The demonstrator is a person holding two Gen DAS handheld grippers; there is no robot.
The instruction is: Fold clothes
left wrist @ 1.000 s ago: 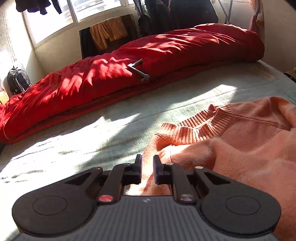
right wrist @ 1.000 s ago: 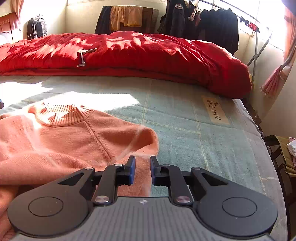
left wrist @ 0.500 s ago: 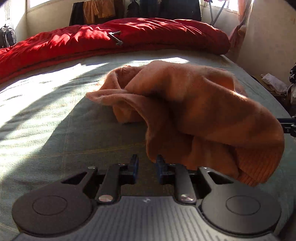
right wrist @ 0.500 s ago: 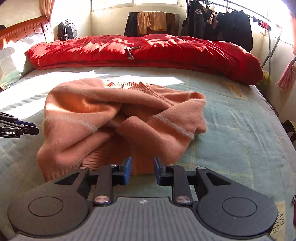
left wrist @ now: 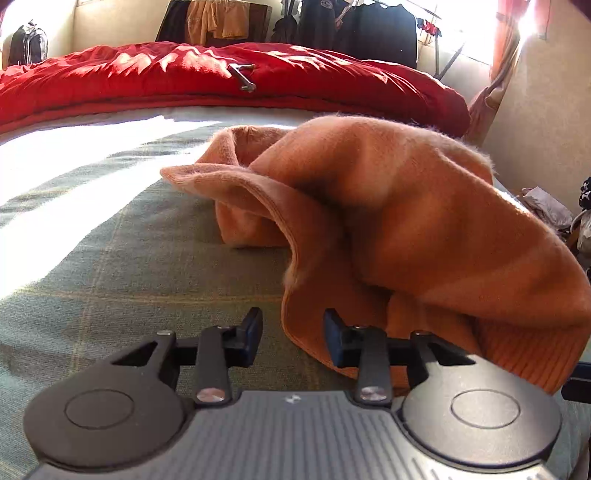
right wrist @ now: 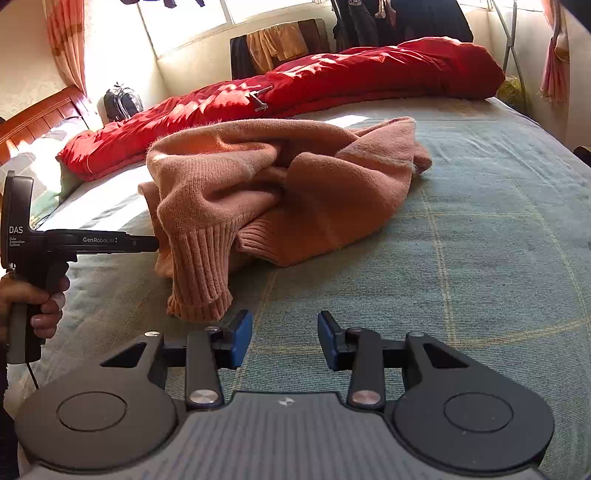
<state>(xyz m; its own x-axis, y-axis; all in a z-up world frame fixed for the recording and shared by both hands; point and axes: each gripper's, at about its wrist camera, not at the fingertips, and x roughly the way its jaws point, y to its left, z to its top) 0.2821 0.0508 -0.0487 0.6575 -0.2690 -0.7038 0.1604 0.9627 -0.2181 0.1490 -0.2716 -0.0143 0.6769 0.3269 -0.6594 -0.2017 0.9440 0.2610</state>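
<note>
On the bed (right wrist: pixel 480 229) the bunched sweater (right wrist: pixel 280 192) lies ahead, hem edge between my left tongs (left wrist: pixel 291 334), cuff just left of my right tongs (right wrist: pixel 282 338), both opening, gripping nothing.

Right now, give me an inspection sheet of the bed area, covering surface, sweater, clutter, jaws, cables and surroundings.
Surface: grey-green checked bedspread, partly sunlit.
Job's things: orange sweater bunched in a heap, not flat; a ribbed cuff hangs toward the camera.
Clutter: red quilt along the far edge, a metal tool on it.
Grippers: left gripper jaws opening, a sweater edge between them, pads not pressing; right gripper jaws opening, nothing between them.
Cables: a thin cord under the hand holding the left gripper.
Surroundings: backpack, hanging clothes, curtains, window.
</note>
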